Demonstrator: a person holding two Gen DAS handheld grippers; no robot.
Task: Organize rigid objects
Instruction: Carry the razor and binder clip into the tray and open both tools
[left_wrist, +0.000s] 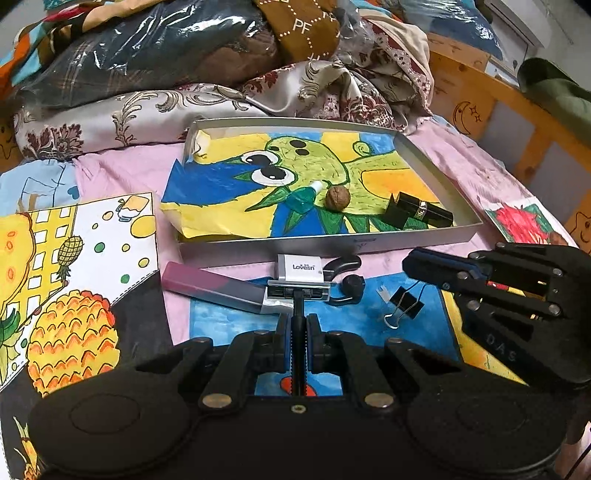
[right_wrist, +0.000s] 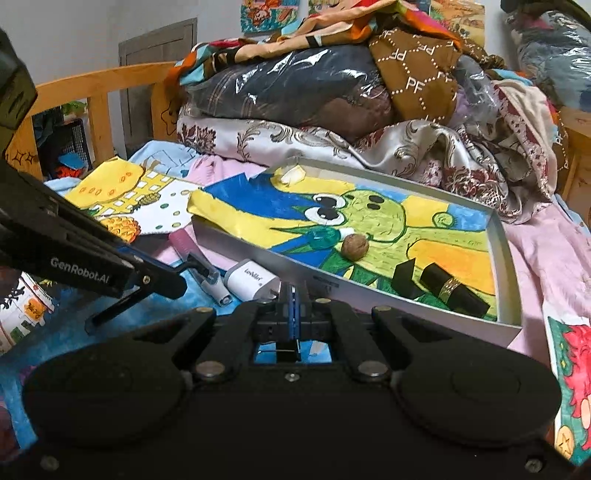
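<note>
The left gripper (left_wrist: 298, 325) is clamped on the razor (left_wrist: 298, 291) just ahead of it, the right gripper (right_wrist: 294, 295) closed on nothing, so I'd guess lifting it forward into the tray (left_wrist: 325, 245) comes next.

Left gripper (left_wrist: 298, 325) is pinching a razor (left_wrist: 297, 291) by its thin black stem, jaws closed on it. White charger (left_wrist: 300, 266) is sitting just behind the razor head, pink box (left_wrist: 218, 286) lying to its left. Binder clip (left_wrist: 404, 304) is resting nearby on the blue drawing. Tray (left_wrist: 332, 245) is holding a walnut (left_wrist: 337, 198), teal bottle (left_wrist: 303, 197) and black lipstick (left_wrist: 424, 212). Right gripper (left_wrist: 417, 267) is hovering beside, its fingers looking pressed together.
</note>
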